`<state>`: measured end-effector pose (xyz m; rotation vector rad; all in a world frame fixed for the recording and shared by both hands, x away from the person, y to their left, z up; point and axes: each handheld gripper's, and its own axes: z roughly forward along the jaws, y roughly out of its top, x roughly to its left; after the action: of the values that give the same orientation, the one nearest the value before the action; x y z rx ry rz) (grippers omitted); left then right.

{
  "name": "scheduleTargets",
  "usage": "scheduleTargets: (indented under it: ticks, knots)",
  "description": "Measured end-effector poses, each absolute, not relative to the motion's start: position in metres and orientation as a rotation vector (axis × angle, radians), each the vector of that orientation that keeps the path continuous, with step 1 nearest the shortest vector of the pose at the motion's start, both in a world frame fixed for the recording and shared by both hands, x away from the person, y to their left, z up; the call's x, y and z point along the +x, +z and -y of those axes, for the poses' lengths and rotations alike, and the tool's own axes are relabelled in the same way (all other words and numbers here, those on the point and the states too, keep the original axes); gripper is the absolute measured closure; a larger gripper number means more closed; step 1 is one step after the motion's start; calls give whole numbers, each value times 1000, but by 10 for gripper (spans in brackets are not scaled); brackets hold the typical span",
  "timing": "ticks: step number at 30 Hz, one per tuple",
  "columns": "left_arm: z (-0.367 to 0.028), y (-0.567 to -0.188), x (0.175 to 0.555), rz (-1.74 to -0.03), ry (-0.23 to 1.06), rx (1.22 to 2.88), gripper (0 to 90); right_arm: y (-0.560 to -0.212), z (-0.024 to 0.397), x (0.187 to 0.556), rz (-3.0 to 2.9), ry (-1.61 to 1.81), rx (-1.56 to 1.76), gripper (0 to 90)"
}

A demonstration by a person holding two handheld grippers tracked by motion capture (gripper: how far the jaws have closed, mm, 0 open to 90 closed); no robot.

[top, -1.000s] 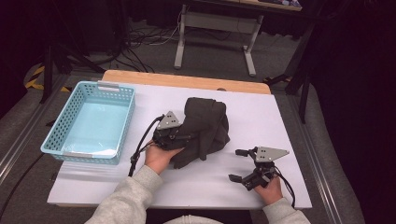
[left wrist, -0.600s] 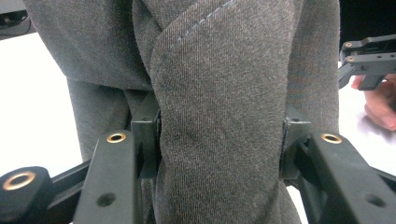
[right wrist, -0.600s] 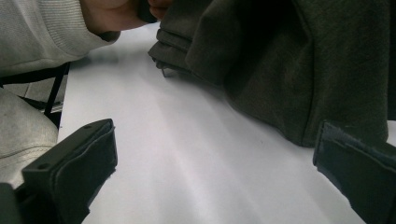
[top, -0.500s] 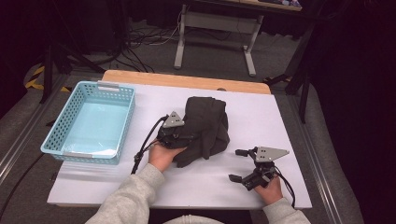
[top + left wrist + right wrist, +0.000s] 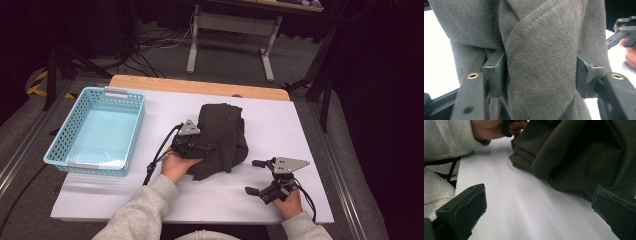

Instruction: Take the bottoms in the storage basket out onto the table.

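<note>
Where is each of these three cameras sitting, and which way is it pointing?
High view: fixed above the person's side, looking forward and down on the white table, the blue basket, the dark garment; both forearms, the left gripper and the right gripper show.
Left gripper view: rides the left gripper, looking along its jaws, which have just been opening around a fold of garment.
Right gripper view: rides the right gripper, low over the table, open jaws facing the garment and the left hand.
All three share the garment.

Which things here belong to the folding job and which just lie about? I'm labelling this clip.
In the job:
dark folded garment
left gripper, its fingers just opening, a fold between them

Lying about:
blue basket
right gripper, open
metal stand
</note>
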<state>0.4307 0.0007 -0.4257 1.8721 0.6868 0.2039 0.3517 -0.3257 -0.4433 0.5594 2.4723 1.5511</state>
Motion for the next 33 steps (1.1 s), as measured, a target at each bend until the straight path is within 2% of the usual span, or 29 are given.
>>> scheduleTargets:
  ticks: [12, 22, 33]
  knots:
    - [-3, -416, 427, -649, 217, 1829, 224, -443, 326, 352, -2471, 1551, 560, 7]
    - [-3, -408, 422, -612, 225, 1819, 92, -443, 326, 352, -2471, 1552, 559, 6]
    - [-8, -401, 417, -589, 216, 1797, 38, -443, 326, 352, -2472, 1551, 557, 7]
